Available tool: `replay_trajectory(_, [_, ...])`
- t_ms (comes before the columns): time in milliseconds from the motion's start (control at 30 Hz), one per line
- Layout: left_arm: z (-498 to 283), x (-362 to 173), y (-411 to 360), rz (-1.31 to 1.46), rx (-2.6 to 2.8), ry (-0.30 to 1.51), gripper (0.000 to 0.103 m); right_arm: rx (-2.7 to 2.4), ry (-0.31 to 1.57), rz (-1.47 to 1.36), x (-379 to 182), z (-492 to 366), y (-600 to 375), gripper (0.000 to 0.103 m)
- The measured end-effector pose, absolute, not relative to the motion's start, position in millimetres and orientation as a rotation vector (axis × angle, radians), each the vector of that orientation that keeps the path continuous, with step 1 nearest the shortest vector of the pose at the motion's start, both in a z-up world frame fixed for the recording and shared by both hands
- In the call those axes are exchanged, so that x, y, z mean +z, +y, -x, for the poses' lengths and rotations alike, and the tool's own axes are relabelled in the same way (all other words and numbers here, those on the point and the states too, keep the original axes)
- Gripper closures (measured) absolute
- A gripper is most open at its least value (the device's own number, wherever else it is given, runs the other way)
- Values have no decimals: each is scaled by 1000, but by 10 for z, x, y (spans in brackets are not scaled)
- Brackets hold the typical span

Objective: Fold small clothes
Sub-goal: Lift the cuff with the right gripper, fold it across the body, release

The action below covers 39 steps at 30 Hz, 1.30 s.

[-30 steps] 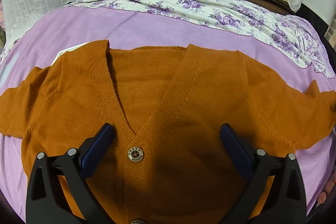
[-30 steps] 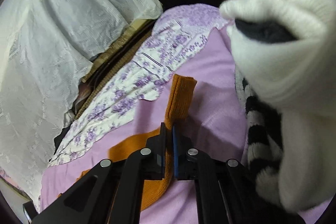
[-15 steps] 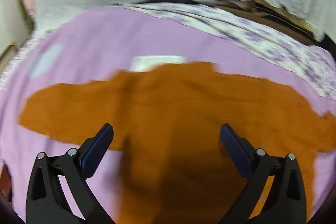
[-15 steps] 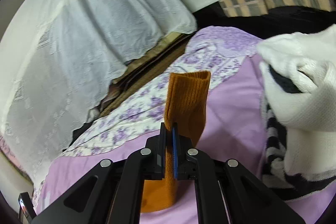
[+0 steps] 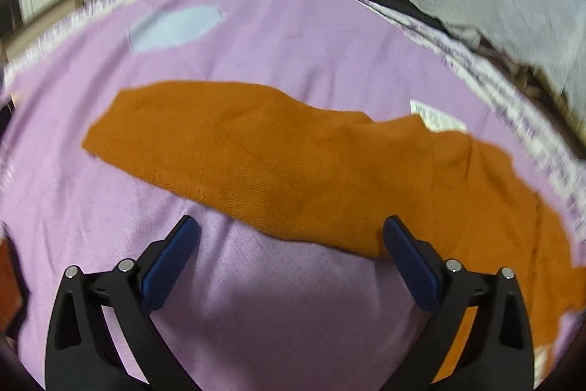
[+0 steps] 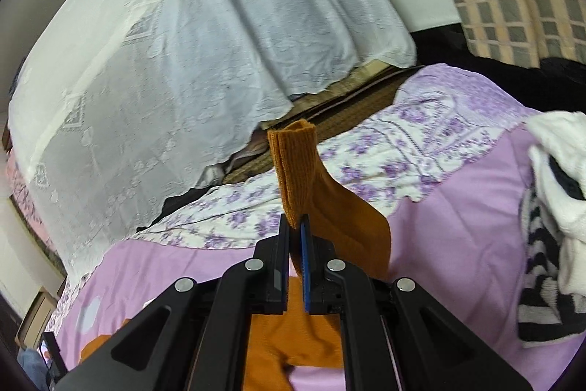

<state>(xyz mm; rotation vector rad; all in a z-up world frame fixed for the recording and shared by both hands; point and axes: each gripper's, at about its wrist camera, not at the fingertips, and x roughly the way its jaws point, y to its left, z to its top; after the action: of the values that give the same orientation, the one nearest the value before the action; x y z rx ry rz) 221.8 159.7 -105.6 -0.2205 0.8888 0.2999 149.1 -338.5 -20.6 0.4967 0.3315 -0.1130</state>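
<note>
An orange knit cardigan [image 5: 293,163] lies on a lilac sheet [image 5: 256,299]. In the left wrist view one sleeve stretches left, its cuff end at the far left. My left gripper [image 5: 289,240] is open and empty, just short of the sleeve's near edge. My right gripper [image 6: 295,233] is shut on the other sleeve [image 6: 304,171] and holds it lifted, cuff pointing up above the bed; the rest of the cardigan [image 6: 293,347] hangs below the jaws.
A floral purple-and-white cloth [image 6: 366,149] borders the sheet's far side, with a white lace cover [image 6: 183,61] behind. A white and black-striped garment pile [image 6: 549,226] sits at the right. A white label [image 5: 436,118] peeks out behind the cardigan.
My left gripper has swung from over the cardigan's buttoned front to its left sleeve. My right gripper has lifted the other sleeve higher off the bed.
</note>
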Motion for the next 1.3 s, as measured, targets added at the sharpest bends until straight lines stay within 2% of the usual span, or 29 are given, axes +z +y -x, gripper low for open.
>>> replay_trajectory(233, [-2072, -1003, 1266, 29, 321, 836, 4, -20, 332, -428, -27, -1627, -2929, 97])
replay_trajectory(500, [-2075, -1031, 1371, 87, 318, 871, 4, 84, 359, -372, 18, -1819, -2341, 97])
replay_trajectory(767, [-2089, -1048, 1361, 81, 313, 878, 4, 183, 430, -318, -166, -1974, -1764, 97])
replay_trajectory(1067, [-2115, -1077, 1350, 77, 305, 898, 4, 244, 647, -139, -761, -2125, -1165, 97])
replay_trajectory(1200, [-2124, -1090, 1351, 79, 303, 904, 4, 283, 826, -34, -1110, -2264, -940, 91])
replay_trajectory(1300, [-2137, -1106, 1366, 87, 298, 912, 4, 309, 842, -53, -1095, -2243, -969, 86])
